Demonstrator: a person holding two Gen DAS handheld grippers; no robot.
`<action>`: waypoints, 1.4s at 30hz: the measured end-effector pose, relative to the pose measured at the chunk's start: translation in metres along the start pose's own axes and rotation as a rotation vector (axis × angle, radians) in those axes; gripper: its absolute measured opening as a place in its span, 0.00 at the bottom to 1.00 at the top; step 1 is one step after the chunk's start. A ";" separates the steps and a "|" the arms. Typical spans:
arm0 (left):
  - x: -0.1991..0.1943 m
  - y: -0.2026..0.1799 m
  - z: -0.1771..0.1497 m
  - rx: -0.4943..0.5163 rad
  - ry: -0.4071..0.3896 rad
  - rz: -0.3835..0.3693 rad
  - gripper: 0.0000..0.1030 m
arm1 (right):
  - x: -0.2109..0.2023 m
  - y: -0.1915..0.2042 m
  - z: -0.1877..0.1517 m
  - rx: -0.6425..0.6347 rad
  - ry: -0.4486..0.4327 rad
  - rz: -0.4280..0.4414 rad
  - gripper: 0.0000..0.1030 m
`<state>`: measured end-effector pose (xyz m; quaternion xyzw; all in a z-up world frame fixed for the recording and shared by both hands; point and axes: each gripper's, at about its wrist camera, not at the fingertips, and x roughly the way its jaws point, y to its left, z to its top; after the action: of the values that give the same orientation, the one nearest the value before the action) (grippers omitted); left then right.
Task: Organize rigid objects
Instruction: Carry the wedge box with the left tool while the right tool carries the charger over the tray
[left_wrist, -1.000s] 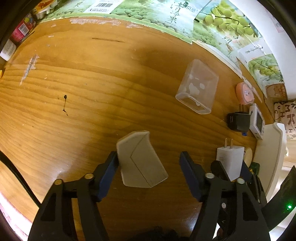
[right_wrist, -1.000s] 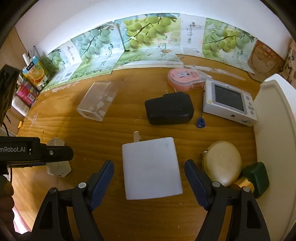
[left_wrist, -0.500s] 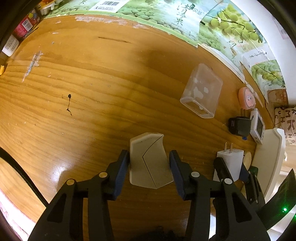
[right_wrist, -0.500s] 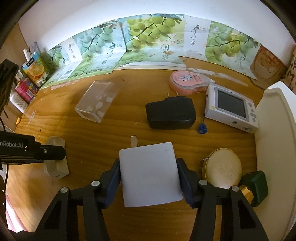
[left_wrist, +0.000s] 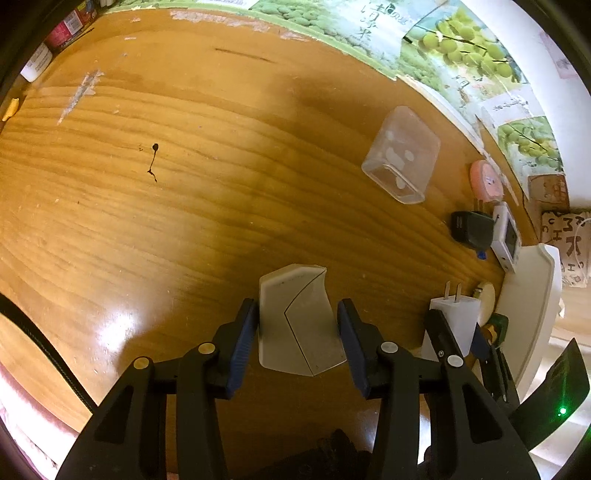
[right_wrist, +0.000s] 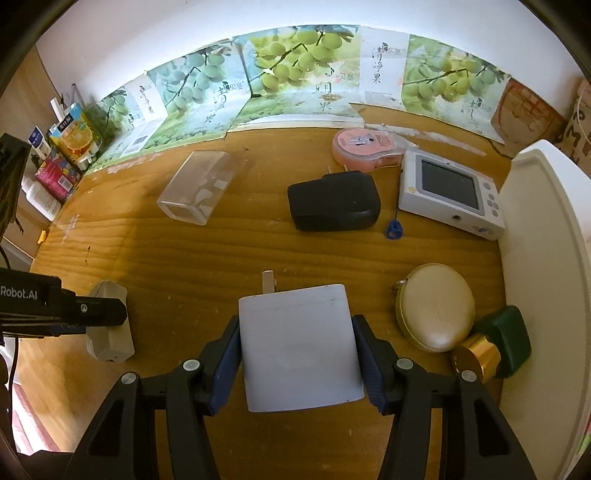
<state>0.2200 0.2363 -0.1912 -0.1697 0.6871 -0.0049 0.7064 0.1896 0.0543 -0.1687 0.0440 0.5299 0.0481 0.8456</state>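
While nothing yet rests on the white tray (right_wrist: 543, 236), the left gripper (left_wrist: 297, 332) clasps a grey wedge-shaped block (left_wrist: 297, 325) on the table; the right gripper (right_wrist: 297, 354) clamps the white charger (right_wrist: 299, 347); other items lie unsorted.

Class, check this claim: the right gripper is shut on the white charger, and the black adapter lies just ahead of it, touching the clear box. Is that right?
One detail is wrong. The right wrist view shows the black adapter lying apart from the clear box, with bare table between them. The rest holds: the right gripper is shut on the white charger, with the adapter ahead of it.
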 end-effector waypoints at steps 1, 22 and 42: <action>-0.002 -0.002 -0.002 0.007 -0.007 -0.005 0.46 | -0.003 0.000 -0.002 -0.001 -0.006 0.002 0.56; -0.063 -0.039 -0.045 0.162 -0.223 -0.226 0.46 | -0.082 0.011 -0.032 -0.085 -0.124 0.038 0.56; -0.087 -0.114 -0.104 0.332 -0.382 -0.352 0.47 | -0.150 -0.039 -0.072 -0.159 -0.186 0.009 0.56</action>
<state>0.1395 0.1253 -0.0788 -0.1660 0.4917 -0.2074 0.8292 0.0615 -0.0023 -0.0710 -0.0165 0.4435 0.0894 0.8917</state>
